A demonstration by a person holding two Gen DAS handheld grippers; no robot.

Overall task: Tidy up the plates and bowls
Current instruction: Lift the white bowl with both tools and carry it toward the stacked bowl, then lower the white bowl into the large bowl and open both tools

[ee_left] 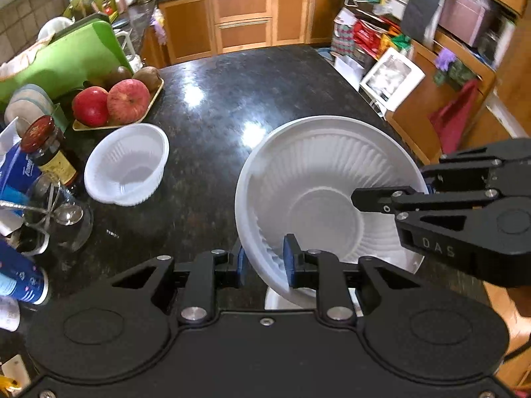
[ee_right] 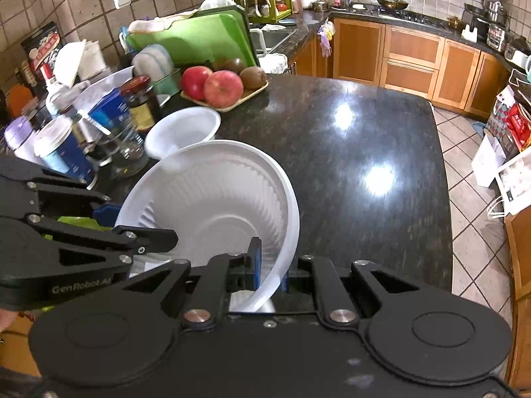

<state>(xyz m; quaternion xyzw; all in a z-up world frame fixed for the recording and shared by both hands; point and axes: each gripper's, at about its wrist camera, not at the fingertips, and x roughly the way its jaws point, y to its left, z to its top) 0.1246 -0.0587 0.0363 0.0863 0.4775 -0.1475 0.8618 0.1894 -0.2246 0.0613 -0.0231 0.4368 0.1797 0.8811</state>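
Between the blue pads of the left gripper (ee_left: 264, 262) sits the near rim of a big white ribbed bowl (ee_left: 327, 195), pinched and tilted up above the dark stone counter (ee_left: 212, 99); the right gripper (ee_right: 269, 265) clamps the same bowl's opposite rim. Only the right wrist view shows the counter's far edge dropping to tiled floor (ee_right: 471, 179). A smaller white bowl (ee_left: 127, 164) rests beside the apple tray (ee_left: 156, 98), with bare stone beyond.

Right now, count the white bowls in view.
2. A large bowl held tilted by both tongs, and a small bowl on the counter near the apples. More may be hidden beneath.
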